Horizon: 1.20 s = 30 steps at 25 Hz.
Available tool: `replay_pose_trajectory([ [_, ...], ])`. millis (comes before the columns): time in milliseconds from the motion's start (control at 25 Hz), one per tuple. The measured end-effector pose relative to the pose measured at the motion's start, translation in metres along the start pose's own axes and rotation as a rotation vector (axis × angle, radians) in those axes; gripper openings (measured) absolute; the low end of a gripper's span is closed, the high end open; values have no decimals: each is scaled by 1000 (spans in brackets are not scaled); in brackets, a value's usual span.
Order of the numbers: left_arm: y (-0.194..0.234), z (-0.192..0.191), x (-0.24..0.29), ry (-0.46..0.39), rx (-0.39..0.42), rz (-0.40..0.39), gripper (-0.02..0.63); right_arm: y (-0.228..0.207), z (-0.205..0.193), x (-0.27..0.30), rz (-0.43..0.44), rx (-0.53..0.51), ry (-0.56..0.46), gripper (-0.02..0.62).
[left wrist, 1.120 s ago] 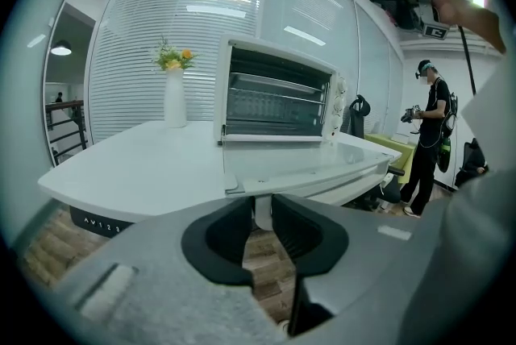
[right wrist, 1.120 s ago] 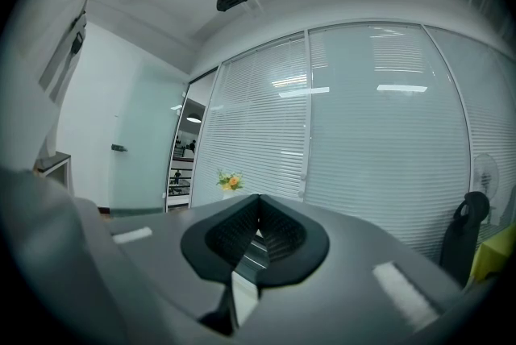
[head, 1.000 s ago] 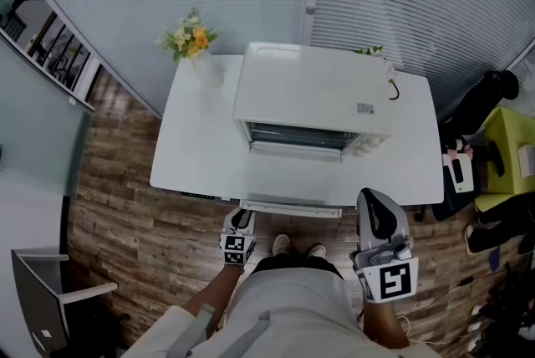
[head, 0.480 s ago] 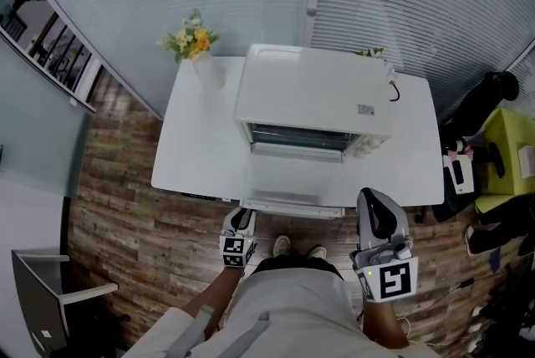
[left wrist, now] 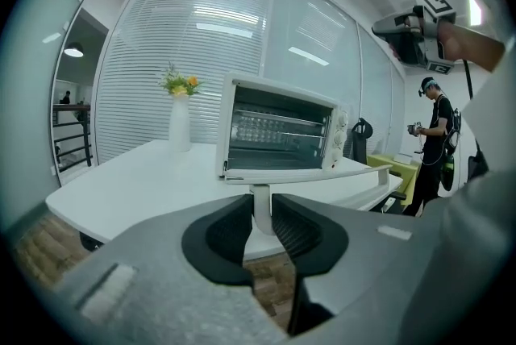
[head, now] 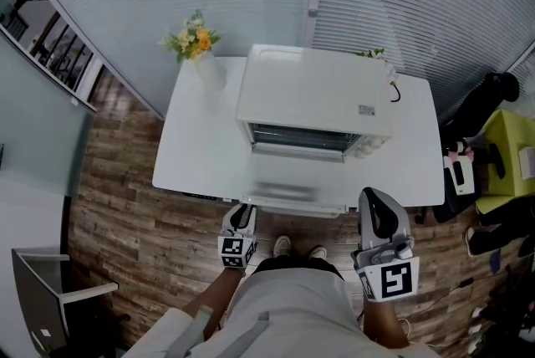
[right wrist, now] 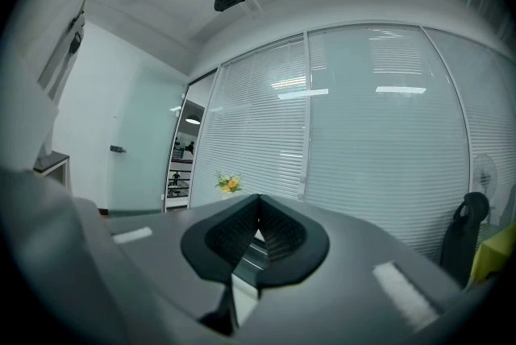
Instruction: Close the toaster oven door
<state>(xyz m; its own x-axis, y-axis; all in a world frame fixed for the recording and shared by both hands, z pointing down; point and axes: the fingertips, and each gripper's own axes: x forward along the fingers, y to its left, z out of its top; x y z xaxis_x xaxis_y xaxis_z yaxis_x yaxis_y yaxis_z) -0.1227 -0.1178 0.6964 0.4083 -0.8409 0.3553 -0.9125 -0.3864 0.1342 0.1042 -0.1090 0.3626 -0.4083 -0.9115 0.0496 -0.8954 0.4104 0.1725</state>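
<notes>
**Head view.** The toaster oven [head: 313, 93] sits at the middle of the white table [head: 196, 155]. Its door [head: 292, 181] is dropped open toward the person. The handle [head: 292, 208] is at the table's front edge. The left tongs [head: 242, 216] are at the handle's left end. Compared with a second ago, the door panel now reads blurred and its front edge sits slightly higher in the frame, as do the left tongs. I judge that the lift has begun, though the door is still close to flat. The right tongs [head: 374, 202] hang off the table's front right, apart from the oven, in the same place as before.

**Left gripper view.** The jaws are clamped on the white post at the left end of the handle [left wrist: 260, 202]. Both pads sit against it. The door [left wrist: 298, 172] is seen almost edge-on, and the oven cavity behind it is fully exposed. Most of the swing is therefore still to go.

**Right gripper view.** The jaws are clenched together at the tips with nothing gripped. The view looks level toward the blinds and the flowers [right wrist: 229, 183].

**Note.** The grip is on one end only, so the door may twist as it rises.
</notes>
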Motion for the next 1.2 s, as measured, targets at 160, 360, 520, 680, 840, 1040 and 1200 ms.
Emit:
replay_pose_trajectory([
  [160, -2, 13, -1, -11, -15, 0, 81, 0, 0, 0, 3, 0, 0, 5],
  [360, -2, 21, -1, -13, -30, 2, 80, 1, 0, 0, 5, 1, -2, 5],
  [520, -3, 32, -1, -29, -33, 6, 80, 2, 0, -2, 5, 0, -2, 5],
  [680, -2, 35, -1, -34, -39, 7, 80, -1, 0, -3, 2, -3, 2, 5],
  [840, -2, 38, 0, -38, -43, 9, 78, -2, 0, -3, 0, -3, 5, 5],
  [1040, -3, 46, 0, -58, -57, 11, 78, -3, 0, -5, -4, -2, 5, 5],
  [1200, -2, 53, 1, -70, -60, 12, 78, -3, -1, -4, -3, -1, 5, 5],
])
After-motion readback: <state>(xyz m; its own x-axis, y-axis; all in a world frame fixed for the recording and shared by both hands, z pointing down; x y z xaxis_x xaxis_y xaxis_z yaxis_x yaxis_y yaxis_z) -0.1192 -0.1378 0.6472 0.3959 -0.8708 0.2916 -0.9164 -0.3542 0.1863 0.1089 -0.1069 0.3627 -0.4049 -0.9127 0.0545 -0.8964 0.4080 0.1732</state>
